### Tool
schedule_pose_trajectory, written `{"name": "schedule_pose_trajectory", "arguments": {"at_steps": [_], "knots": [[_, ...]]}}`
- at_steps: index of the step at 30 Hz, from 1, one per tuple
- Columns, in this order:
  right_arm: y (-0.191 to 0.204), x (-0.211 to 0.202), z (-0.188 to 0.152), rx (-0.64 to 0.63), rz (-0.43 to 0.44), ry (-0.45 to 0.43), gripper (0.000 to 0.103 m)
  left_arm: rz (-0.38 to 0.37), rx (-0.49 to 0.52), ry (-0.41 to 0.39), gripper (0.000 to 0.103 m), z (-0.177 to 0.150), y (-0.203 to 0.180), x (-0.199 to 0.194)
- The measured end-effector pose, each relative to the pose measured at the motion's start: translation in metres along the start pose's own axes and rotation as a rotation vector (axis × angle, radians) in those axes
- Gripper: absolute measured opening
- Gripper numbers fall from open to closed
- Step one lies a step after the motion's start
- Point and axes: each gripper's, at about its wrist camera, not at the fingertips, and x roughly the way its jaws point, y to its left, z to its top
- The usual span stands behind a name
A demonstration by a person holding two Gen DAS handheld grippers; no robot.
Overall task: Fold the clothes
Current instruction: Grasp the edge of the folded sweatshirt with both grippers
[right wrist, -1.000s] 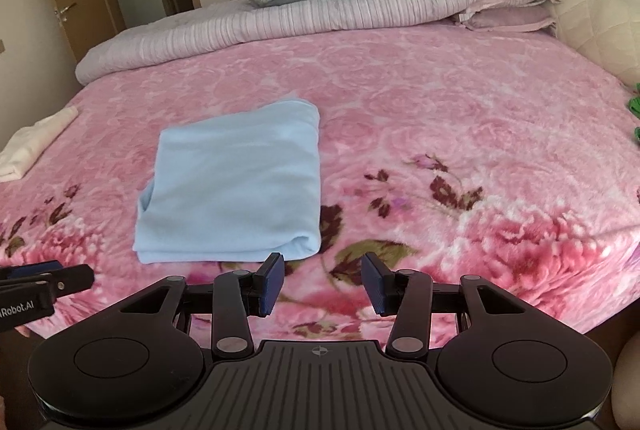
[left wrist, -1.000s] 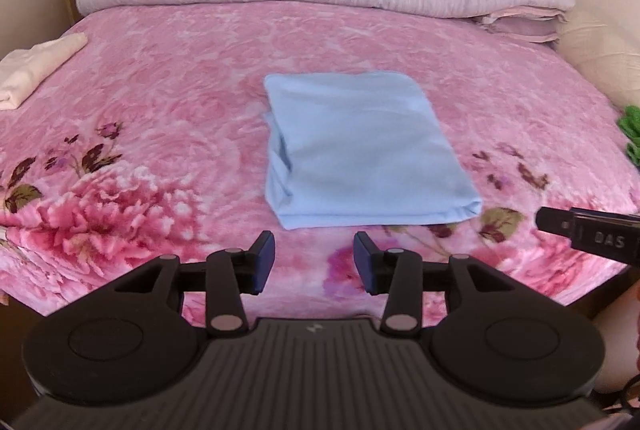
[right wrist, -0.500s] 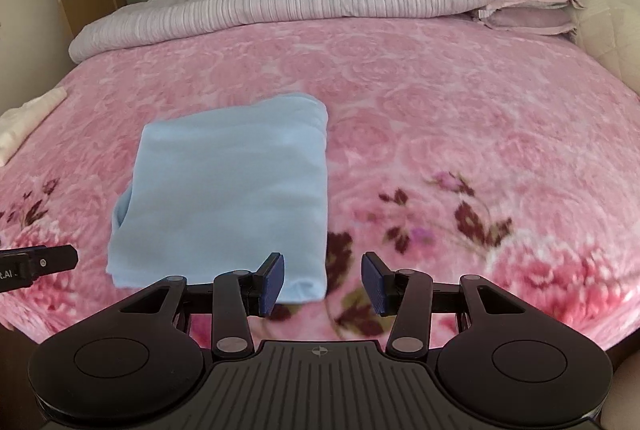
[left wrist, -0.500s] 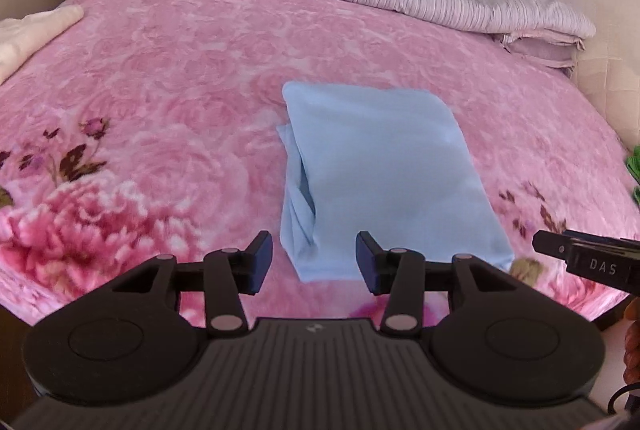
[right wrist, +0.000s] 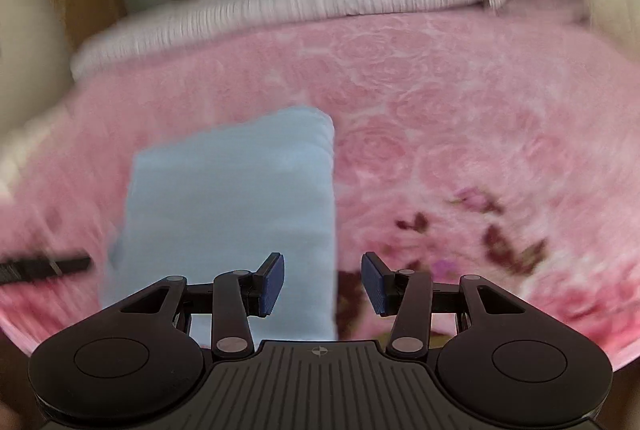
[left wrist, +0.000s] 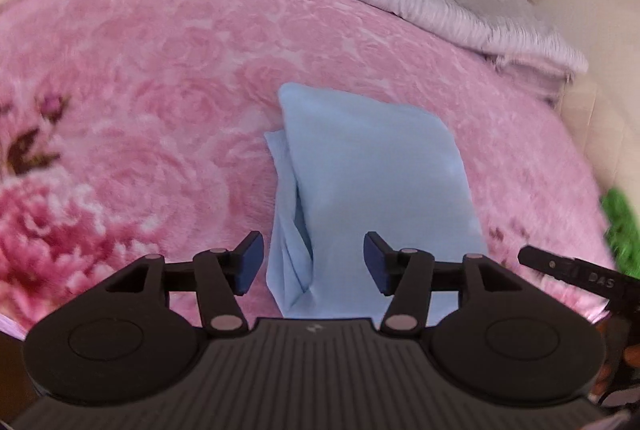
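Over the last second we brought both grippers in low over the bed point(left wrist: 160, 78), and the folded blue cloth point(left wrist: 372, 170) came to lie just ahead of the left gripper point(left wrist: 312, 262), whose fingers were opening, nothing pinched. The right gripper point(right wrist: 322, 284), fingers spread, sat over its right edge; we judged another fold or a lift next
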Motion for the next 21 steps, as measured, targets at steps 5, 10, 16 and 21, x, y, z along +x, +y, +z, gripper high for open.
{"name": "schedule_pose_trajectory", "arguments": {"at_steps": [5,10,16,21], "knots": [[-0.076,0.014,0.002,0.421,0.204,0.028,0.063,-0.092,-0.178,0.036,0.054,0.01,0.038,0.019],[-0.105,0.036,-0.001,0.522,0.264,0.093,0.065,-0.189,-0.317,0.077,0.058,0.015,0.064,0.048],[-0.104,0.058,-0.002,0.516,0.281,0.135,0.065,-0.261,-0.381,0.106,0.061,0.019,0.076,0.079],[-0.101,0.071,0.007,0.48,0.294,0.14,0.065,-0.328,-0.391,0.123,0.063,0.025,0.076,0.097]]}}
